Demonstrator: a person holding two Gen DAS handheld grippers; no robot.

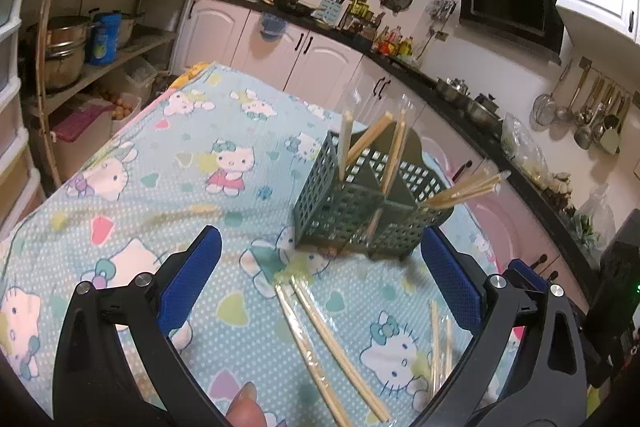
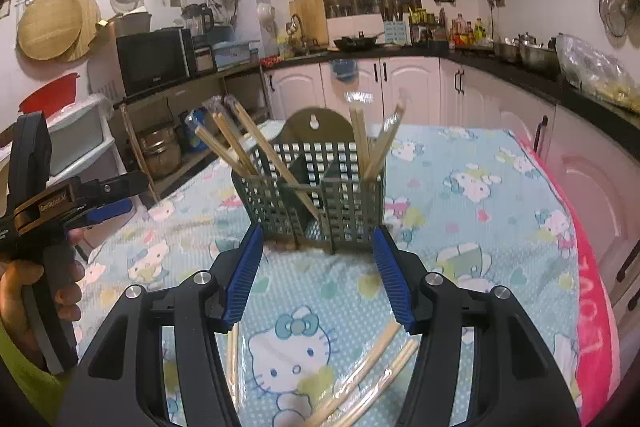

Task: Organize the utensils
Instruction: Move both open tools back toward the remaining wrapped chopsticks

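Note:
A green lattice utensil holder (image 1: 360, 203) stands on the Hello Kitty tablecloth (image 1: 180, 163) with several wrapped chopstick pairs (image 1: 394, 151) sticking out of its compartments. It also shows in the right wrist view (image 2: 316, 195) with chopsticks (image 2: 240, 143) leaning out. A wrapped chopstick pair (image 1: 328, 347) lies on the cloth between my left gripper's fingers, another (image 1: 438, 343) to its right. My left gripper (image 1: 320, 259) is open and empty, in front of the holder. My right gripper (image 2: 318, 267) is open and empty, above wrapped chopsticks (image 2: 368, 375) on the cloth. The left gripper also shows at the right wrist view's left edge (image 2: 108, 205).
White kitchen cabinets (image 1: 312, 55) and a dark counter with pots and bottles run behind the table. A shelf with a steel pot (image 1: 66, 47) stands at the left. A pink cloth edge (image 2: 592, 307) borders the table's right side.

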